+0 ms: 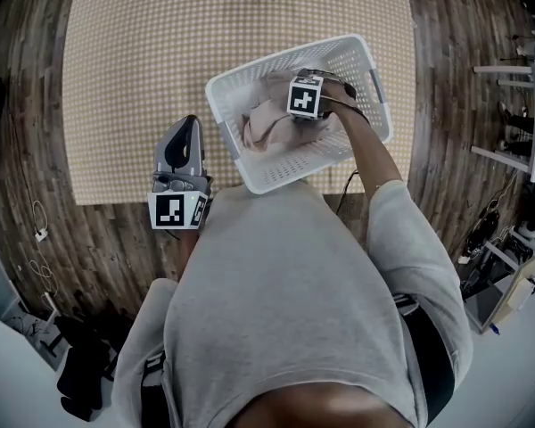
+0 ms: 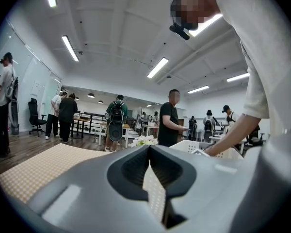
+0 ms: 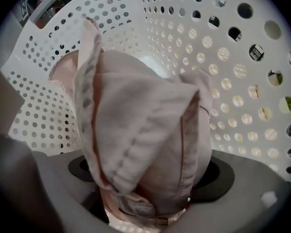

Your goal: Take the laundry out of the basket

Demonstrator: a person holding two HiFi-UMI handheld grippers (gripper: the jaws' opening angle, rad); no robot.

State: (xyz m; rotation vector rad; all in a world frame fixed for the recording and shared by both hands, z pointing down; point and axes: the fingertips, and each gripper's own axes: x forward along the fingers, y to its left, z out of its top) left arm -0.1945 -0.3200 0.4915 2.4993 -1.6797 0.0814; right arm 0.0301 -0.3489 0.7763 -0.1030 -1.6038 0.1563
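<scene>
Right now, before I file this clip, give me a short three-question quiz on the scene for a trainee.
1. True or false: the left gripper is inside the basket.
2. What lies between the jaws of the right gripper?
3. Fill in: the basket stands on the ____.

Key
1. False: it is held over the table, beside the basket, jaws together.
2. A pink cloth; the jaws stand wide apart around it.
3. table

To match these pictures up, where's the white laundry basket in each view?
Head view: white basket upper centre-right on checked table.
Left gripper view: basket low, right of centre.
Right gripper view: basket walls fill the background.
Shared landmark: pink cloth, head and right gripper views.
</scene>
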